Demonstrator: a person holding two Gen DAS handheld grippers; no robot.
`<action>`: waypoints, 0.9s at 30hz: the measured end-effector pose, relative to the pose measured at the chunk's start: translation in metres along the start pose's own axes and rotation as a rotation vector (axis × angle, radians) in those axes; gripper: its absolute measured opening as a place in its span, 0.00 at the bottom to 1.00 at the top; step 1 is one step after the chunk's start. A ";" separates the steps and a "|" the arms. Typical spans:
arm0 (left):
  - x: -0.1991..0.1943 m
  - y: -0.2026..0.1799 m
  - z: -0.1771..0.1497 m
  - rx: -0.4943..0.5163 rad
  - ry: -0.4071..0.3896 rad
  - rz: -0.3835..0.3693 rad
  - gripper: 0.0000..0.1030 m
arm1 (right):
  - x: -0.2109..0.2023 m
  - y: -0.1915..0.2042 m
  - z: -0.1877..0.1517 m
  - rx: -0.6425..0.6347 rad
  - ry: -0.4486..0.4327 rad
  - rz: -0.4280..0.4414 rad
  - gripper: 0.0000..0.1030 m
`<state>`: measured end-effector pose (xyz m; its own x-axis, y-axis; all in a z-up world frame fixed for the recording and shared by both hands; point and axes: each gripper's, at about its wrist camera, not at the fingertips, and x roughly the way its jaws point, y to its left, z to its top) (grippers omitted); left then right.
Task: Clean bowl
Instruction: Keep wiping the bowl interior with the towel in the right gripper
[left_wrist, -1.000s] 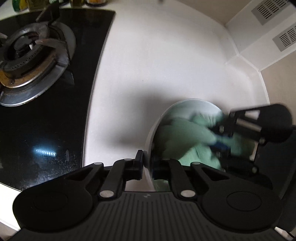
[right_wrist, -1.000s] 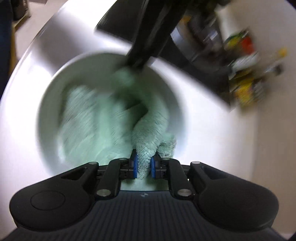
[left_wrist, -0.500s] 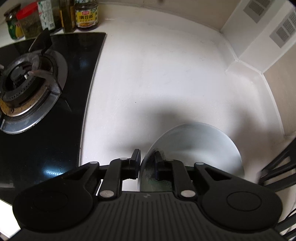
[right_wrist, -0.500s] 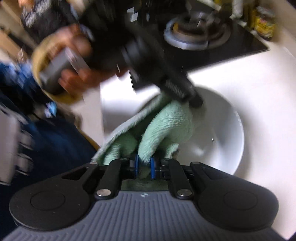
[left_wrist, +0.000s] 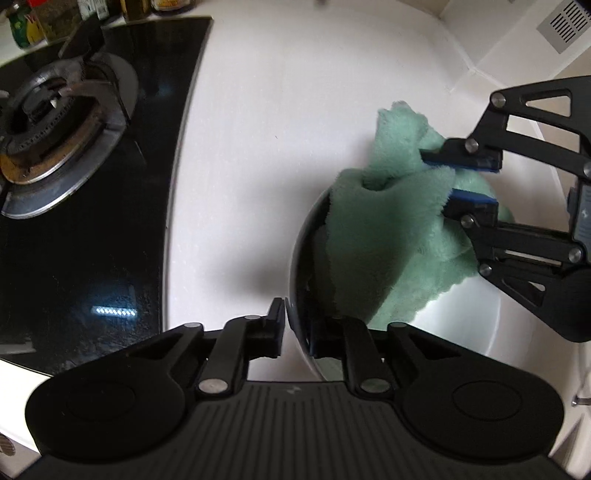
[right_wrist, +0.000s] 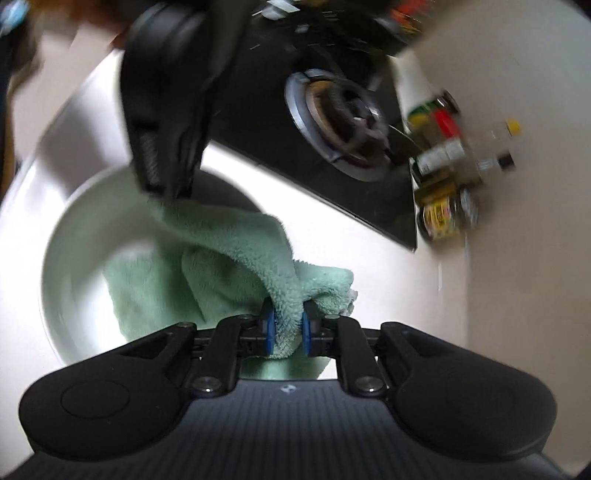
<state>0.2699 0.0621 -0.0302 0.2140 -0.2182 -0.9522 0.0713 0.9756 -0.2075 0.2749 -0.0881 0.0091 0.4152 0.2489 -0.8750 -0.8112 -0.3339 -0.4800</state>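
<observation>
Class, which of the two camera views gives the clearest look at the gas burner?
The left wrist view: the burner is sharp and near, its grate and ring distinct. The right wrist view shows the burner too, but motion-blurred and farther off, on the hob behind the left gripper.

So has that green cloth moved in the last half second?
Yes. In the left view the green cloth is back over the bowl's far rim; the bowl was bare then.

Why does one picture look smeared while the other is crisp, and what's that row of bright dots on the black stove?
Right wrist view: motion blur smears the jars and the left gripper; only the cloth in its own jaws stays sharp. Left wrist view: sharp, though fisheye bends the stove edge; the dots are a light's reflection in the glossy glass, and the bowl casts a soft shadow.
</observation>
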 end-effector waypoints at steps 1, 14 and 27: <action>0.001 -0.001 0.000 0.001 -0.010 0.016 0.15 | 0.002 0.004 0.000 -0.034 0.014 -0.005 0.12; 0.009 -0.001 0.018 0.019 -0.095 0.024 0.16 | -0.017 -0.002 0.004 0.368 0.126 0.351 0.11; 0.008 0.000 0.011 0.037 -0.090 0.001 0.11 | 0.019 -0.069 -0.016 0.471 -0.033 0.170 0.28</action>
<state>0.2821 0.0598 -0.0352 0.3007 -0.2201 -0.9280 0.1067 0.9747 -0.1966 0.3450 -0.0746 0.0241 0.2541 0.2574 -0.9323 -0.9672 0.0726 -0.2435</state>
